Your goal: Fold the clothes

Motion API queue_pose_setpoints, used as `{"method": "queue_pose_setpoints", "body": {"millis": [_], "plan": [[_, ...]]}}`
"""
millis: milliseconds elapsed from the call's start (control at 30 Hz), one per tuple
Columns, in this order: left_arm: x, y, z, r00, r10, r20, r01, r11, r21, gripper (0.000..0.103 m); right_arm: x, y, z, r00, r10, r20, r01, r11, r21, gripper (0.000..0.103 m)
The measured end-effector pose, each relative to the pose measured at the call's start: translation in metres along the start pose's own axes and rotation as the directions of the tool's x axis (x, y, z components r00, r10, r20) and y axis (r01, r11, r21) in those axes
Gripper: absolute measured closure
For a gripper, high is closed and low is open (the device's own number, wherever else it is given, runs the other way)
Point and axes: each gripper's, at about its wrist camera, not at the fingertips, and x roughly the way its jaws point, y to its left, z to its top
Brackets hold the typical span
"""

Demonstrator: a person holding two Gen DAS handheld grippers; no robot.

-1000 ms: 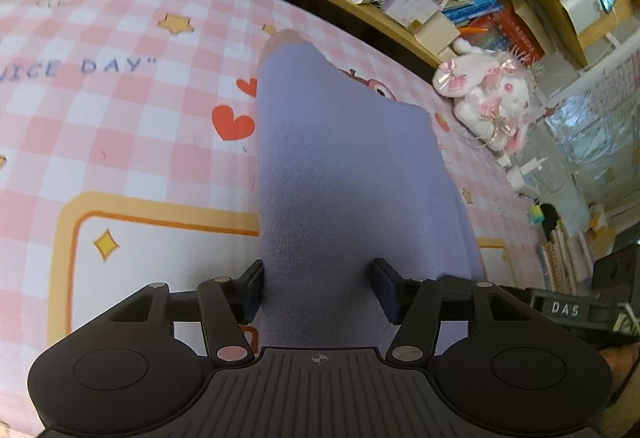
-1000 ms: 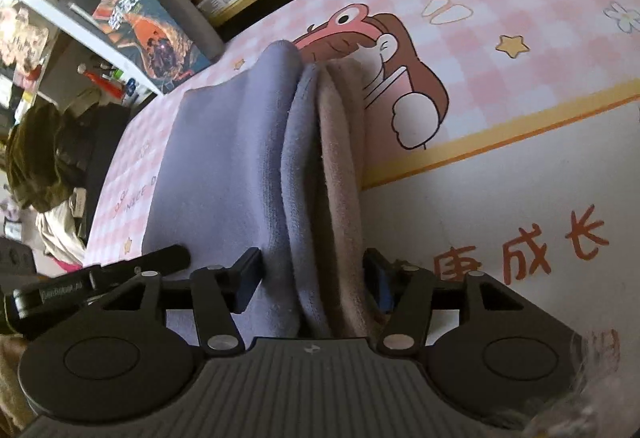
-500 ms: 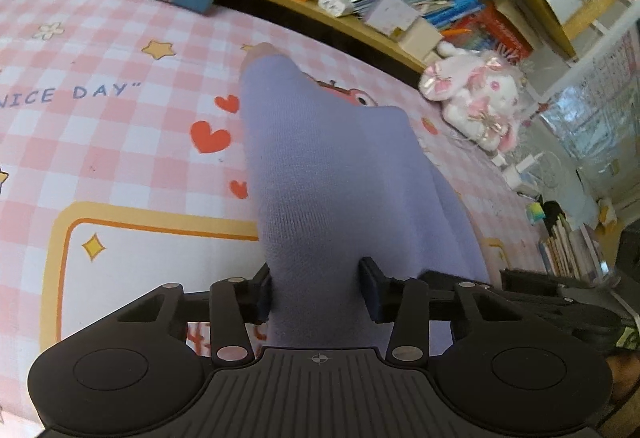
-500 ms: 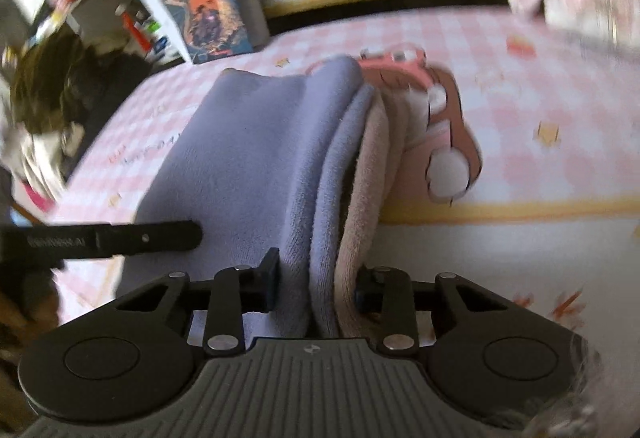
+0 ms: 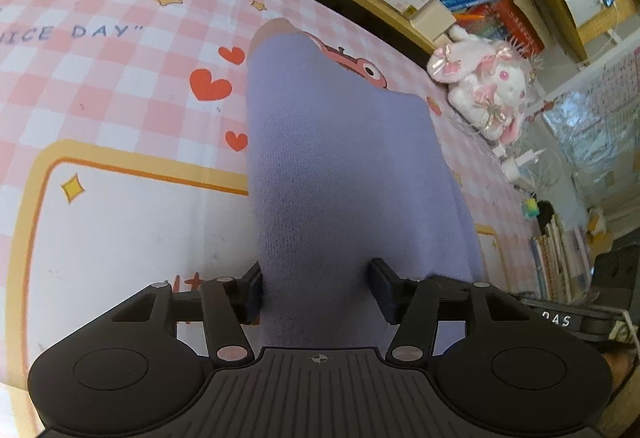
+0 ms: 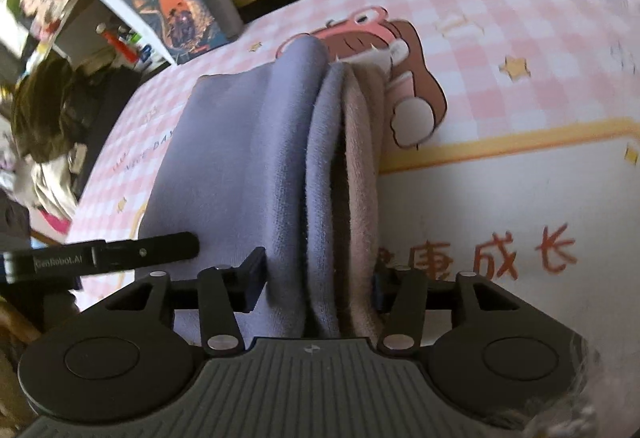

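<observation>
Left gripper [image 5: 316, 288]: clenched on lilac garment [image 5: 344, 157];
Right gripper [image 6: 318, 276]: clamping the garment's layered fold;
Garment: over pink checked mat [image 5: 100, 77]

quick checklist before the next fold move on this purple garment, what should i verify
1. Left gripper closed on the soft lilac knit garment: ok, both fingers press the cloth.
2. Right gripper holding every layer: ok, lilac and pinkish-beige layers sit between the fingers.
3. Layers aligned at the right grip: not ok, edges splay apart.
4. Pink checked cartoon mat free beside the garment: ok.
5. White plush bunny out of the way: ok, near the mat's edge.
6. Far end of the garment flat: cannot tell.
</observation>
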Motion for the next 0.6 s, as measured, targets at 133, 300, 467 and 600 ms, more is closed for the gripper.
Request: {"method": "queue_pose_setpoints", "body": {"millis": [133,300,467,600], "plan": [[-0.004,-0.009,-0.002,0.999,0.026,0.031,-0.027,0.999,0.032,0.060,0.004,0.003,-0.001,1.000,0.022,-0.001,-0.022,1.000,-0.013,0.067],[-0.023,-0.034,-0.002,0.990,0.023,0.142,-0.042,0.990,0.132,0.063,-0.010,0.022,-0.004,0.997,-0.004,0.073,0.015,0.988,-0.151,0.073],[-0.034,-0.049,0.003,0.980,0.008,0.197,-0.037,0.989,0.144,0.063,-0.025,0.025,0.000,0.989,0.016,0.147,0.015,0.978,-0.207,0.073],[-0.033,-0.059,0.002,0.976,0.008,0.217,-0.039,0.990,0.135,0.063,-0.036,0.021,0.004,0.985,0.030,0.172,0.012,0.972,-0.235,0.073]]}}
